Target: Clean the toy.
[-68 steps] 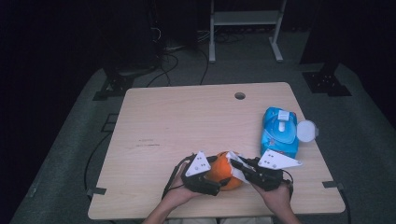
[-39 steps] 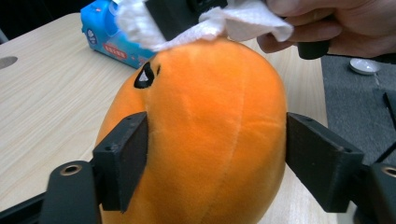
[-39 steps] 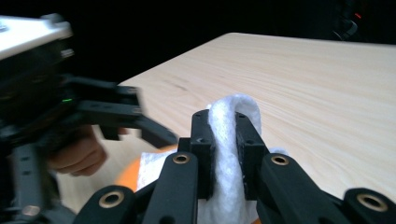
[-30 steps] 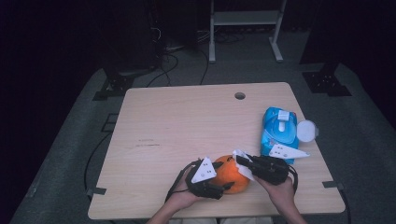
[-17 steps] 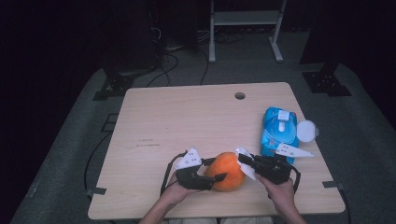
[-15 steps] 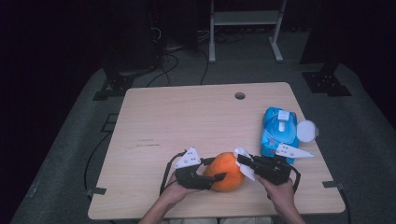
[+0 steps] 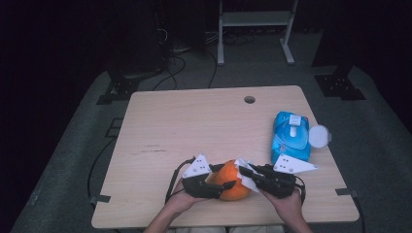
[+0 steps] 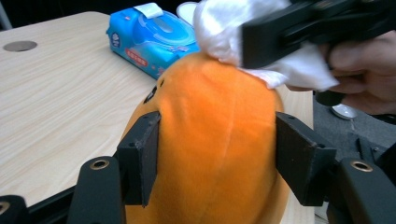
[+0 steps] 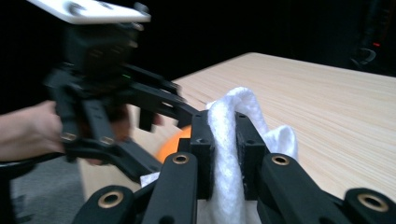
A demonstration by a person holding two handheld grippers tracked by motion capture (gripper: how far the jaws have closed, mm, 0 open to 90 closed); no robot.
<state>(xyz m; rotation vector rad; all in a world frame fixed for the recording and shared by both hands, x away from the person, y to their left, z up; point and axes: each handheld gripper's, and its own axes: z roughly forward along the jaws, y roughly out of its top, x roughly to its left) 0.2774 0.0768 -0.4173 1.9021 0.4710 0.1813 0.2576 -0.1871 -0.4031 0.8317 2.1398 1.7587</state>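
From the high view, the round orange plush toy (image 7: 232, 180) sits at the near edge of the pale wooden table (image 7: 194, 126), held between the left gripper (image 7: 221, 184) on its left and the right gripper (image 7: 245, 173) on its right, while a blue pack of wet wipes (image 7: 290, 137) lies farther right with a white round lid (image 7: 319, 136) just beside it. In the left gripper view, the left gripper's (image 8: 217, 158) two black jaws are clamped on the orange plush toy's (image 8: 215, 149) sides, its fabric bulging between them, and the white cloth wipe (image 8: 224, 32) presses on its top, carried by the right gripper (image 8: 280, 37). In the right gripper view, the right gripper (image 9: 223, 135) is pinched together on the white cloth wipe (image 9: 231, 154), with the left gripper (image 9: 154, 100) beyond it. The toy looks light, soft and squashy, not fragile, so a firm hold across its widest middle should keep it steady against the rubbing; the wipe is limp and best gripped in a bunched fold
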